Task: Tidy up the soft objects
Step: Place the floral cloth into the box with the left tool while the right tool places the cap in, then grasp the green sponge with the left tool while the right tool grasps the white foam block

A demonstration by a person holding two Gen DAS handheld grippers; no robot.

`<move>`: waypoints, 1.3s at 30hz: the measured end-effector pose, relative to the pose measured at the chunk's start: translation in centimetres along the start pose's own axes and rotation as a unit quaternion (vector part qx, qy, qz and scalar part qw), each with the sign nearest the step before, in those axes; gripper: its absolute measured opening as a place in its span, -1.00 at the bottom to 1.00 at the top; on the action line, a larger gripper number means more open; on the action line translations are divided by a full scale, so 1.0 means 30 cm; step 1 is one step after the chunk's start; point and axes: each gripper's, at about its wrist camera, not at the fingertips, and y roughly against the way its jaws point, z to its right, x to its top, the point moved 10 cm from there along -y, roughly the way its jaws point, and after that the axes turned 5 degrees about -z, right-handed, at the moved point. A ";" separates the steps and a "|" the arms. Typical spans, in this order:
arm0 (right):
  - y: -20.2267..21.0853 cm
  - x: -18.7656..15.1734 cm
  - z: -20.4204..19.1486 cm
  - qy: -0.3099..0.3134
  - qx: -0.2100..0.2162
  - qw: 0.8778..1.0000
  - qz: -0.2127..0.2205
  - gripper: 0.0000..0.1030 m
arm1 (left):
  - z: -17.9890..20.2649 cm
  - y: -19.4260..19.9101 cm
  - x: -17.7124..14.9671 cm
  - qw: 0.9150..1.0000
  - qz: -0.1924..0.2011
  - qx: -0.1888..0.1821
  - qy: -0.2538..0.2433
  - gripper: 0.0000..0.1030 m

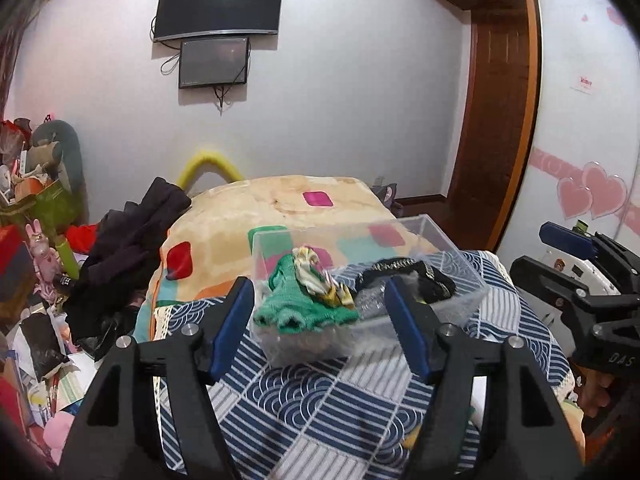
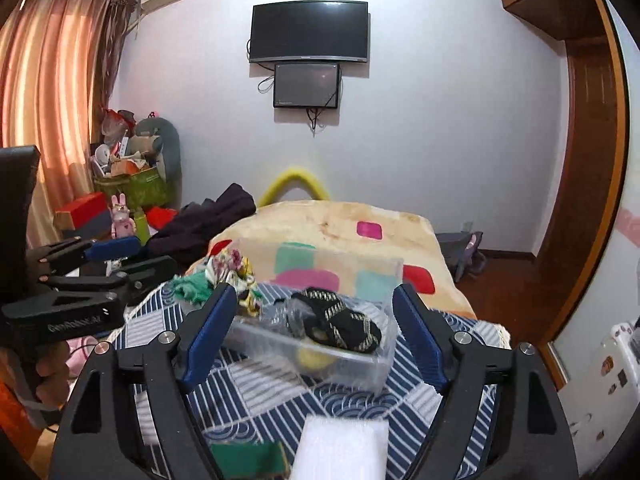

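Three soft things showed in the clear box (image 1: 440, 248): a green knit (image 1: 304, 300) draped over its left end, a floral cloth (image 1: 320, 276) bunched on top of the knit, and a black, gold-trimmed piece (image 1: 412, 276) lying in the right half. In the right wrist view something yellow (image 2: 310, 358) sat under the black piece, too blurred to name. The box stood on a blue-and-white patterned cloth (image 1: 320, 412) spread over the near end of a bed (image 1: 256, 204) with a cream blanket of coloured squares.

The left gripper (image 1: 320, 320) hung just before the box with its blue pads (image 1: 230, 326) spread wide, released, grasping nothing; the knit and the box's near wall appeared between them, but touch could not be told. The right gripper (image 2: 312, 332) was likewise released, its pads (image 2: 210, 332) wide apart and framing the box from the other side, holding nothing. Each gripper showed at the edge of the other's view.

Nearer the right camera, a white pad (image 2: 344, 444) and a green cloth (image 2: 248, 460) lay on the patterned cloth, apart from the box.

Dark clothes (image 1: 128, 256) were heaped left of the bed. Beyond, a TV (image 1: 218, 4) hung on the wall above a smaller screen (image 1: 214, 62), with curtains (image 2: 52, 92) at the left and a wooden door (image 1: 496, 108) at the right.
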 end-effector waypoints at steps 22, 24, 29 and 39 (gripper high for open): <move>-0.085 -0.474 0.061 -0.054 -0.008 0.986 -0.156 0.73 | 0.161 -0.111 -0.428 0.989 -0.135 -0.054 0.019 0.50; -0.087 -0.508 0.059 -0.053 -0.004 0.985 -0.167 0.82 | 0.175 -0.106 -0.447 0.988 -0.137 -0.060 0.027 0.50; -0.098 -0.558 0.057 -0.053 -0.003 0.982 -0.179 0.84 | 0.240 -0.110 -0.478 0.985 -0.152 -0.079 0.015 0.50; -0.053 -0.541 0.127 -0.077 -0.018 0.985 -0.153 0.53 | 0.355 -0.182 -0.506 0.981 -0.170 -0.090 -0.026 0.44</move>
